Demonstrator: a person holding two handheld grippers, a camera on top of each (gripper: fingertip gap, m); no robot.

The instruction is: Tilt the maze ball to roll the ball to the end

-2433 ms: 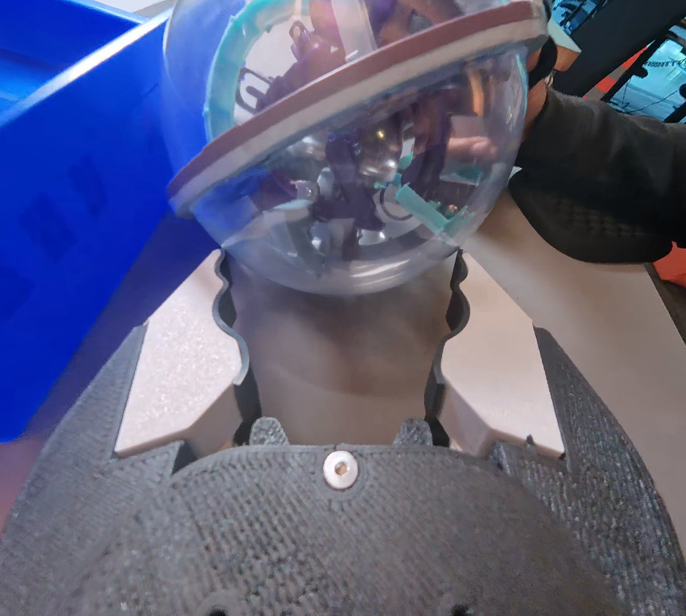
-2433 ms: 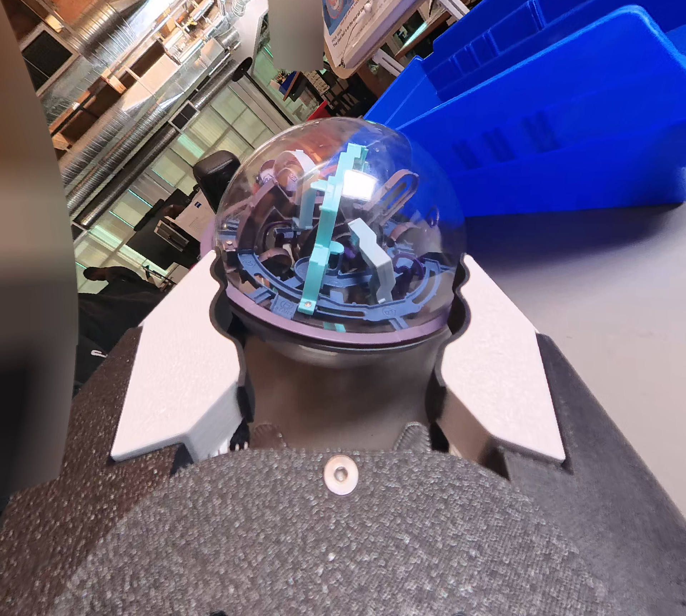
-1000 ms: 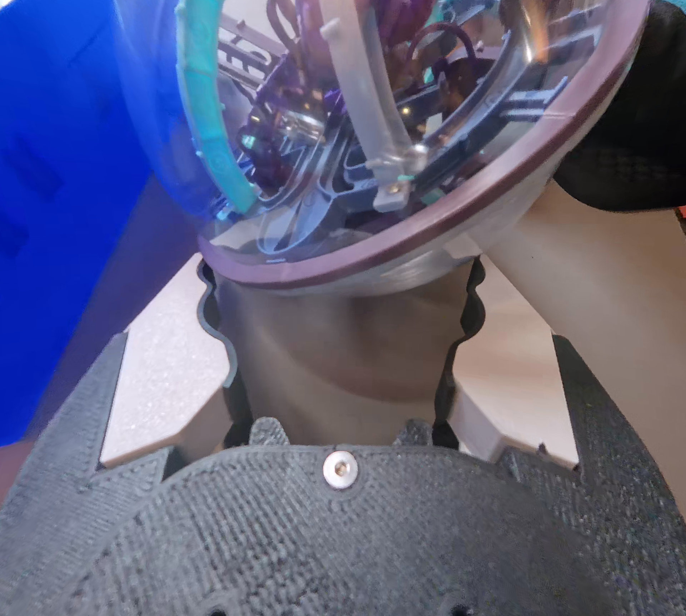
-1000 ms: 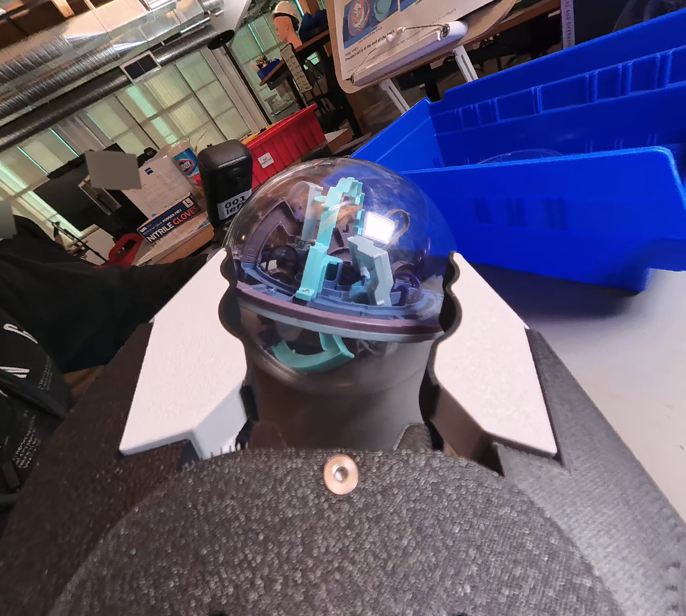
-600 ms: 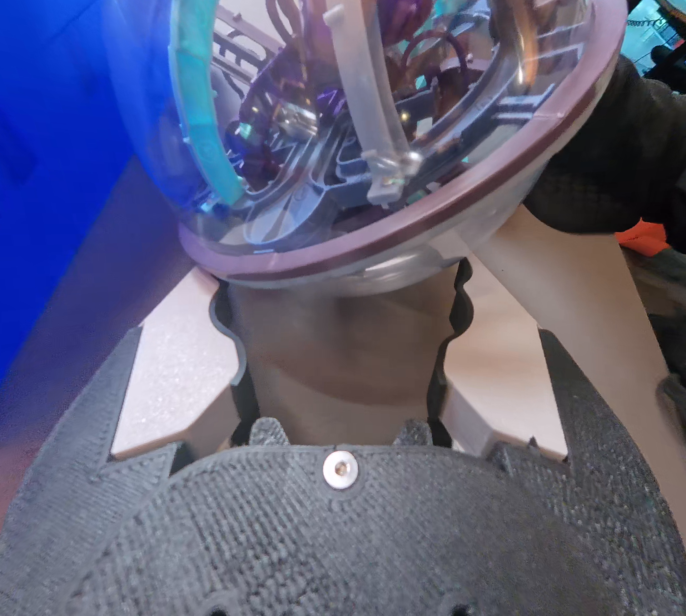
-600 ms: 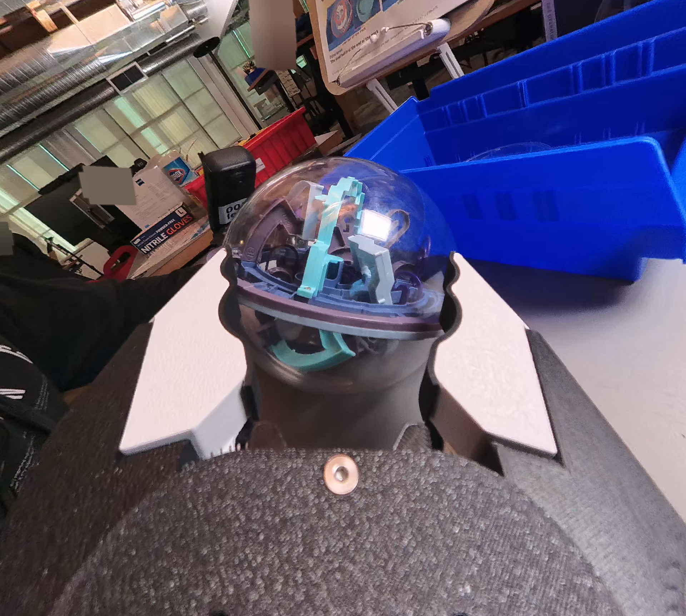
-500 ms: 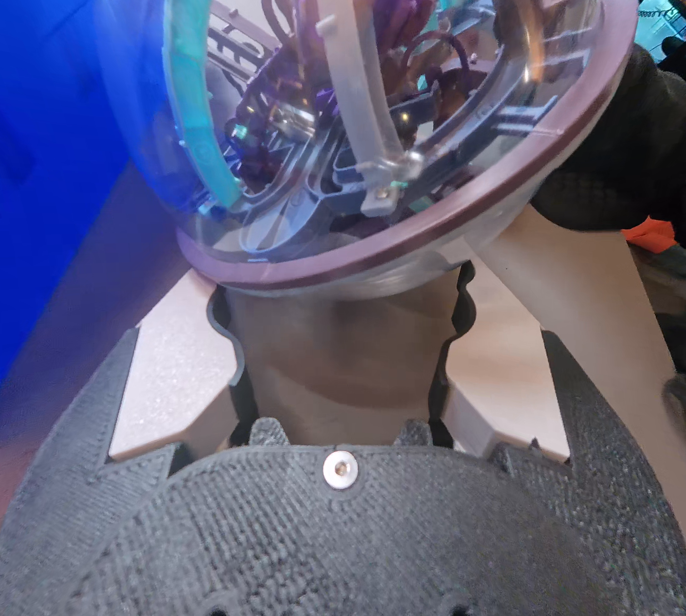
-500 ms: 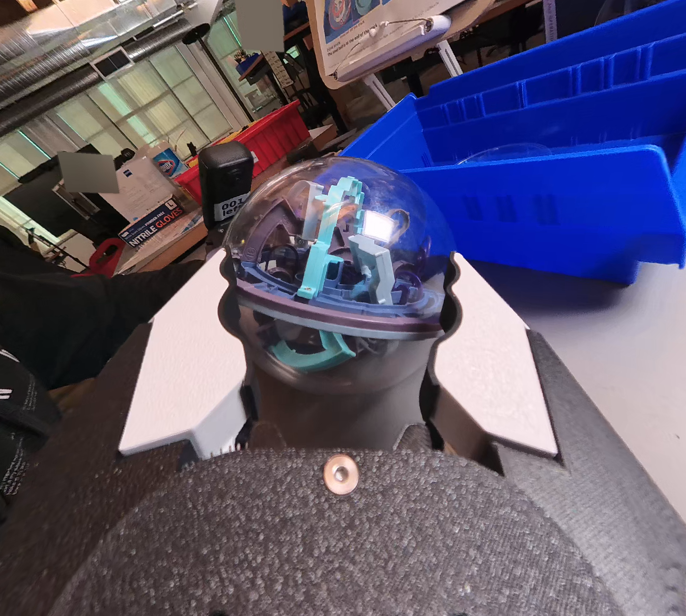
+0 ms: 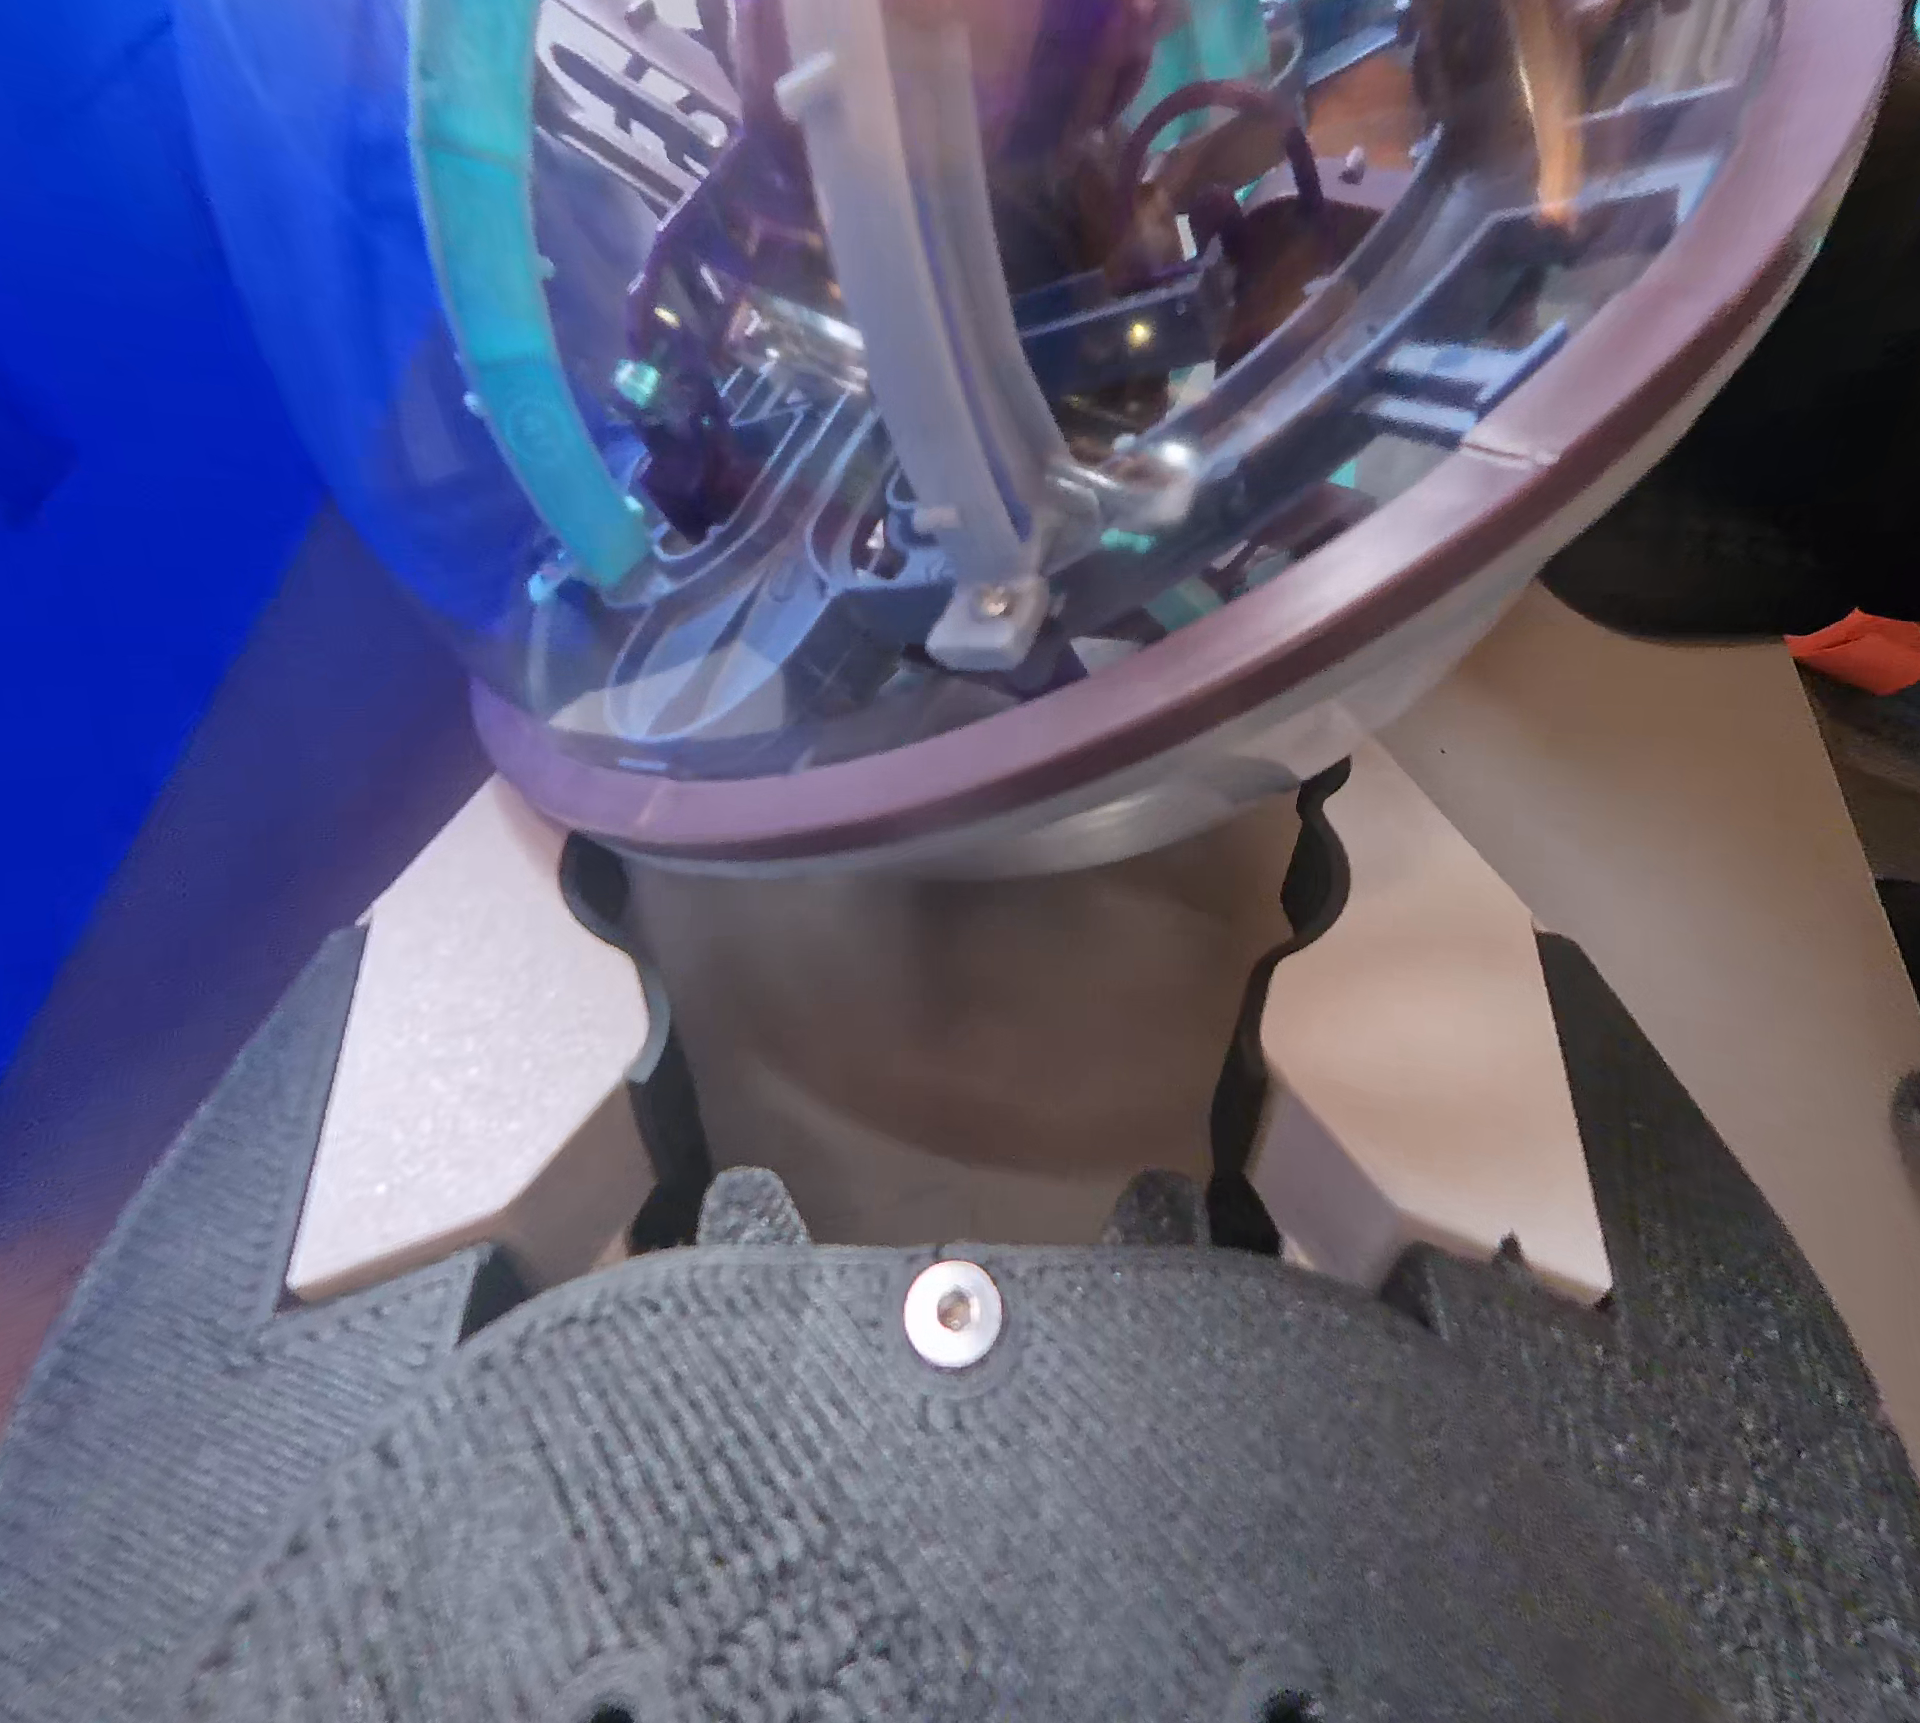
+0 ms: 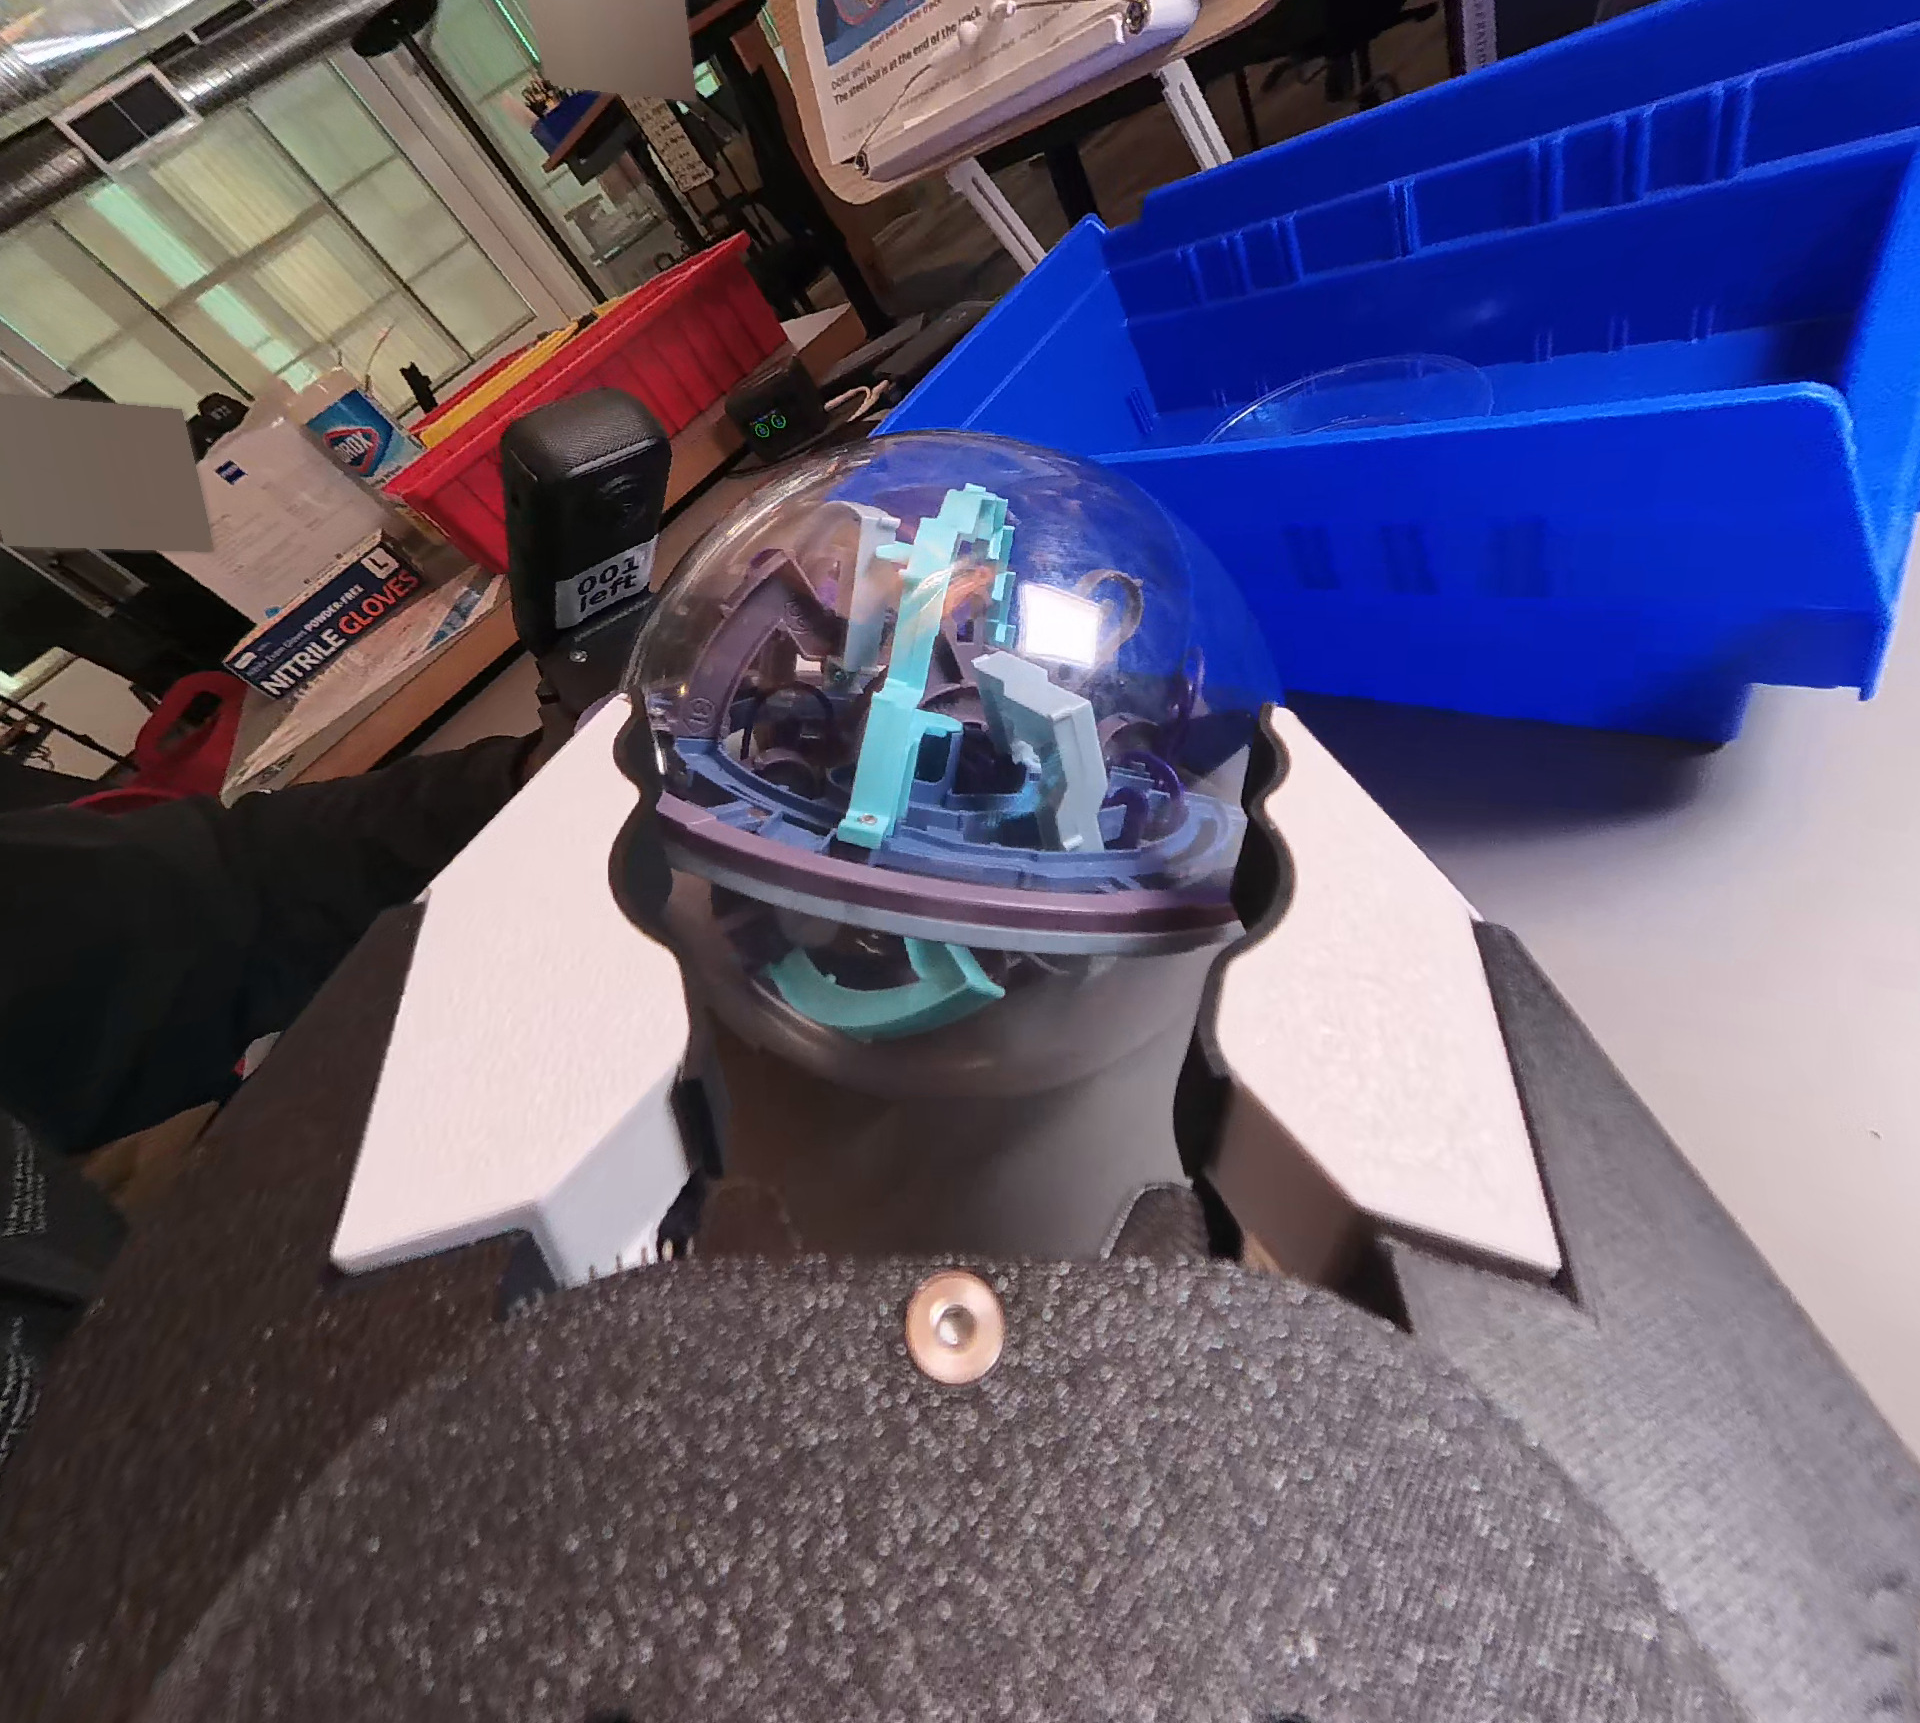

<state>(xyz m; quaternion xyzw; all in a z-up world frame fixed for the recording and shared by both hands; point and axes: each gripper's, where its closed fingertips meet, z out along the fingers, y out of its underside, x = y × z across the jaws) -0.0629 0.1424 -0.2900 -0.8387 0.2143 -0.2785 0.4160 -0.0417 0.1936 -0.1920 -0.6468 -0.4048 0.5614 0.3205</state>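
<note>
The maze ball [image 10: 940, 769] sat dead centre of the right wrist view, off the worktop [image 10: 1662, 894], with the right claw [image 10: 940, 852] pinching it at its purple equator band. In the left wrist view the sphere [image 9: 1039, 302] filled the upper half of the frame, tipped so the band ran up to the right. The left claw [image 9: 935, 852] was spread beneath its underside; whether its pads touched the shell could not be told.

A small steel ball [image 9: 1164, 460] showed right of centre, where the pale grey rail [image 9: 914, 302] met the dark rim track.

Judging from that, the step wanted patience: roll the sphere slowly with both wrists together, keep the little ball in sight, and change the slope only slightly. Tip too sharply and it would likely jump the rail. The right grip should hold firm while the left guided.

A blue bin [image 10: 1507, 447] stood in the upper right.
</note>
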